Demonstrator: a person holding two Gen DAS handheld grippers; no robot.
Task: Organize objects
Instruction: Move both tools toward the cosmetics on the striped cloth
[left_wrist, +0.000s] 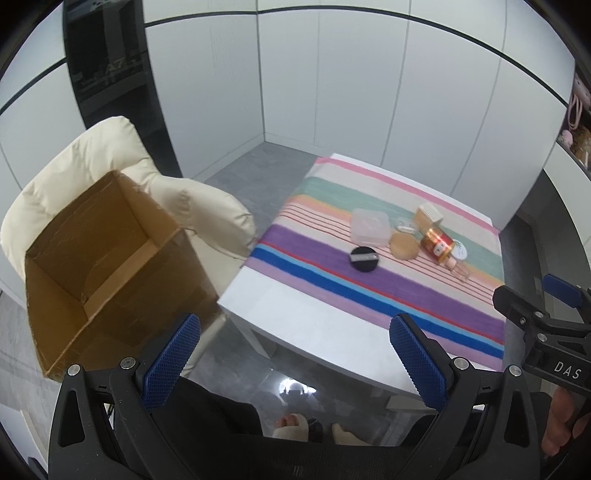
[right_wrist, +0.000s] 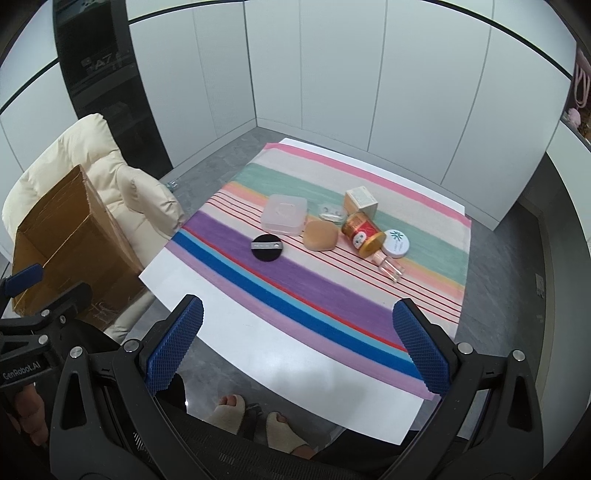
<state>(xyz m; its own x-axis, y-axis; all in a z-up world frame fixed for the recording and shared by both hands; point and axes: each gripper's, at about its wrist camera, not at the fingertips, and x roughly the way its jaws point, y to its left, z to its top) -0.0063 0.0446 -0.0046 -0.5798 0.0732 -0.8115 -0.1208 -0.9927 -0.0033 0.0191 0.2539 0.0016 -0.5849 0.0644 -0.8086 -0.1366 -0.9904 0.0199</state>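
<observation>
Both grippers – left gripper, right gripper – jaws apart, empty, above table; cardboard box on chair.

box: matt brown cardboard
cloth: striped woven fabric
case: clear frosted plastic
jar: glossy gold

Bright, even, diffuse indoor light; only soft shadow under the near edge of the bench. Glare patch on the glossy floor below that edge. Strong fisheye bending of wall panels, dark vignette in all corners. Slight motion blur on the cardboard box in the left view; right view sharper.
</observation>
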